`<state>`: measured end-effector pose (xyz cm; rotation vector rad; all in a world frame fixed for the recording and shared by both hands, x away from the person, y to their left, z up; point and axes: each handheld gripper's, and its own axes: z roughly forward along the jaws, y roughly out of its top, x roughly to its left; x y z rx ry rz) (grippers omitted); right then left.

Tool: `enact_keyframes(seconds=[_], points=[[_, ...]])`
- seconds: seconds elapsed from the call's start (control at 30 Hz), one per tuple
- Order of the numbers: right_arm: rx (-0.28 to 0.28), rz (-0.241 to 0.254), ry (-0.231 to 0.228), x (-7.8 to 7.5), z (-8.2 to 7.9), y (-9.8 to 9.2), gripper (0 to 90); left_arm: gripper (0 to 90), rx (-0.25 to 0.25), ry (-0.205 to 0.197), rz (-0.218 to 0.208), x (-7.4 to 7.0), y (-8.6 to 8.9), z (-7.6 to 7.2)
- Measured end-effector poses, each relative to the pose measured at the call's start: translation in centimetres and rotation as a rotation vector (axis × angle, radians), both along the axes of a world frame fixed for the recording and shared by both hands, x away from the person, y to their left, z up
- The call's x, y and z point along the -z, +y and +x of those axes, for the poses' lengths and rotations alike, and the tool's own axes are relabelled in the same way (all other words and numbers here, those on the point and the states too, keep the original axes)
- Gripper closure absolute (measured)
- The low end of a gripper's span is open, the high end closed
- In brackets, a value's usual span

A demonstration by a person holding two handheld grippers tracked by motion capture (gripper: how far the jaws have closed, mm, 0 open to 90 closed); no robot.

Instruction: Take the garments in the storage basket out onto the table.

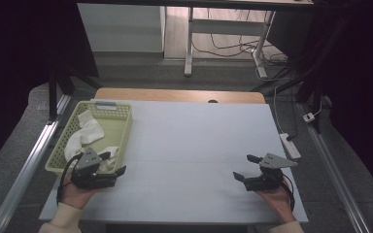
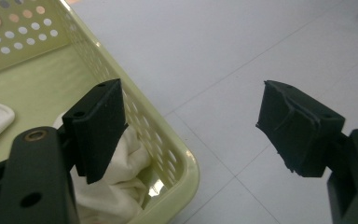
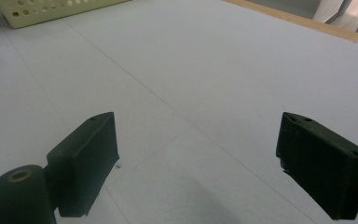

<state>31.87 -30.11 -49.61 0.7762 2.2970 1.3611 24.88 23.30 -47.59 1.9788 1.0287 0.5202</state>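
A table [image 1: 194, 145] takes up the middle of the high view, and a basket [image 1: 121, 112] sits on its left side, at about ten o'clock from the table's centre, with cloths [image 1: 88, 131] lying in it. The left gripper [image 1: 114, 164] is at the basket's near right corner, about eight o'clock from the centre, one jaw over the cloths inside the basket and the other over the table just outside the rim. The right gripper [image 1: 245, 167] is above the table at about four o'clock, well apart from the basket.
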Motion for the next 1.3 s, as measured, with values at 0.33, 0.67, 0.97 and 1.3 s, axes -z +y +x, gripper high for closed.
enact_keyframes(seconds=[0.33, 0.67, 0.97, 1.3], points=[[0.021, -0.014, 0.013, 0.2, 0.2, -0.3, 12.8, 22.9, -0.002, -0.008, 0.011, -0.3, -0.1, -0.2], [0.027, -0.006, 0.016, 0.3, 0.2, -0.4, 12.9, 22.9, -0.012, -0.019, 0.032, -1.8, 0.1, -1.1], [0.035, -0.019, 0.014, 0.4, 0.1, -0.2, 13.4, 22.5, -0.012, -0.044, 0.027, -4.5, 0.7, -0.4], [0.03, -0.023, 0.022, 0.6, 0.2, -0.1, 13.4, 21.5, -0.018, -0.026, 0.049, -6.3, 1.5, 1.0]])
